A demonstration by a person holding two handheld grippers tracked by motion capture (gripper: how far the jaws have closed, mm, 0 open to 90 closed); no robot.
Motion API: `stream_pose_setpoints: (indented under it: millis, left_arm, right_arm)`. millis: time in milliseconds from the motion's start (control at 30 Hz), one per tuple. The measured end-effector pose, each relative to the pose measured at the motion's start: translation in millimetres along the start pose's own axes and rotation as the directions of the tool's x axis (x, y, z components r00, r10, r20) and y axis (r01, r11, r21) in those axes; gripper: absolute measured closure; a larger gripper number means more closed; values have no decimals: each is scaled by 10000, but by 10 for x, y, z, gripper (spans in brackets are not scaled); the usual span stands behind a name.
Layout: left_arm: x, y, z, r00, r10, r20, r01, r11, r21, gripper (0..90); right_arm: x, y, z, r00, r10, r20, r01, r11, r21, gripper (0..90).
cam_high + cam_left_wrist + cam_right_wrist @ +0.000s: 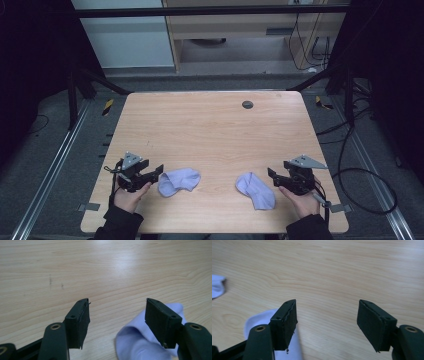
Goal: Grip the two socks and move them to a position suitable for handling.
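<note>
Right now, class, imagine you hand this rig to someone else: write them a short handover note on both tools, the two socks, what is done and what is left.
Left tool: open, holding nothing, low over the table, just left of the left sock.
Right tool: open, holding nothing, just right of the right sock.
Socks: both pale lilac, lying apart near the table's front edge; the left one looks crumpled, the right one flatter.
Done: nothing gripped yet.
Left: probably close each tool on its nearest sock, then bring the two together.
</note>
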State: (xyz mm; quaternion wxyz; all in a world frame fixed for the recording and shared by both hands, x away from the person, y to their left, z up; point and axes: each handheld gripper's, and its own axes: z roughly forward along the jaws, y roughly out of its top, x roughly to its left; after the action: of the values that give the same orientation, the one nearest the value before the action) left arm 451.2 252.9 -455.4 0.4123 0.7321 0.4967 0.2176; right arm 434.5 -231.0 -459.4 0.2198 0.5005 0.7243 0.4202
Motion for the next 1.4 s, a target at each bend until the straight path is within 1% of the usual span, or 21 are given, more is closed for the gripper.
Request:
stream_pose_setpoints:
  millis: [33, 67, 133, 200, 267, 333, 367, 433, 467, 500, 533, 567, 633, 667, 700, 733, 767, 900, 1133, 1300, 1400]
  left_arm:
    - [-39, 13, 19, 9999, 152, -32, -152, 9999, 40, 352]
    - [-39, 13, 19, 9999, 152, -32, -152, 9999, 40, 350]
    - [-105, 14, 36, 9996, 274, 90, -275, 9996, 76, 347]
    - [-129, 20, 41, 9994, 324, 111, -324, 9995, 40, 345]
    - [-206, 53, 56, 9988, 422, 240, -421, 9991, -27, 340]
    - [-232, 73, 64, 9985, 474, 282, -471, 9988, -90, 339]
    - [-285, 116, 82, 9978, 587, 307, -583, 9982, -139, 337]
    - [-349, 143, 111, 9971, 659, 386, -650, 9976, -224, 336]
    - [-349, 143, 111, 9971, 659, 386, -650, 9976, -224, 336]
    - [-424, 166, 146, 9961, 746, 461, -737, 9971, -210, 336]
    - [-461, 178, 165, 9953, 823, 506, -814, 9965, -189, 336]
    - [-461, 178, 165, 9953, 823, 506, -814, 9965, -189, 336]
    - [-563, 202, 218, 9936, 924, 654, -913, 9956, -191, 337]
    - [-600, 211, 237, 9931, 933, 710, -921, 9955, -202, 337]
    - [-674, 226, 271, 9915, 1010, 815, -995, 9948, -222, 337]
    - [-710, 235, 285, 9905, 1059, 874, -1045, 9943, -209, 338]
    - [-771, 246, 311, 9891, 1124, 951, -1107, 9936, -227, 338]
    - [-934, 277, 376, 9846, 1289, 1182, -1273, 9916, -214, 346]
    - [-1182, 305, 473, 9783, 1496, 1433, -1476, 9887, -247, 362]
    - [-1347, 304, 561, 9741, 1656, 1538, -1652, 9861, -152, 379]
    - [-1445, 287, 635, 9704, 1696, 1721, -1713, 9852, -48, 395]
  right_arm:
    - [16, -5, 12, 10000, -93, -29, 93, 9999, 36, 312]
    - [31, -8, 21, 9997, -229, -13, 229, 9997, 75, 307]
    - [57, -16, 23, 9991, -411, 48, 411, 9991, 105, 303]
    - [73, -11, 11, 9990, -435, -35, 435, 9990, 60, 299]
    - [86, -4, -5, 9990, -455, -12, 455, 9990, 10, 299]
    - [97, -2, -16, 9992, -394, -91, 394, 9992, -7, 297]
    - [116, -7, -31, 9989, -447, -168, 447, 9990, -4, 293]
    - [145, -17, -51, 9982, -563, -219, 564, 9984, 26, 301]
    - [162, -23, -64, 9979, -602, -237, 603, 9982, 28, 306]
    - [177, -30, -77, 9975, -646, -296, 646, 9979, 1, 314]
    - [193, -40, -87, 9971, -687, -313, 688, 9976, 6, 322]
    - [193, -40, -87, 9971, -687, -313, 688, 9976, 6, 322]
    - [232, -60, -110, 9957, -813, -447, 816, 9967, 48, 335]
    - [247, -74, -116, 9945, -949, -443, 952, 9954, 66, 340]
    - [266, -83, -125, 9944, -943, -482, 948, 9955, 80, 349]
    - [293, -100, -145, 9930, -1101, -424, 1102, 9939, -6, 370]
    - [306, -106, -157, 9926, -1137, -432, 1137, 9935, -34, 377]
    - [345, -133, -188, 9912, -1161, -642, 1166, 9932, 29, 399]
    - [399, -200, -185, 9867, -1349, -912, 1392, 9893, 430, 447]
    - [442, -265, -174, 9838, -1391, -1129, 1482, 9861, 759, 487]
    - [461, -303, -165, 9824, -1417, -1217, 1534, 9838, 931, 516]
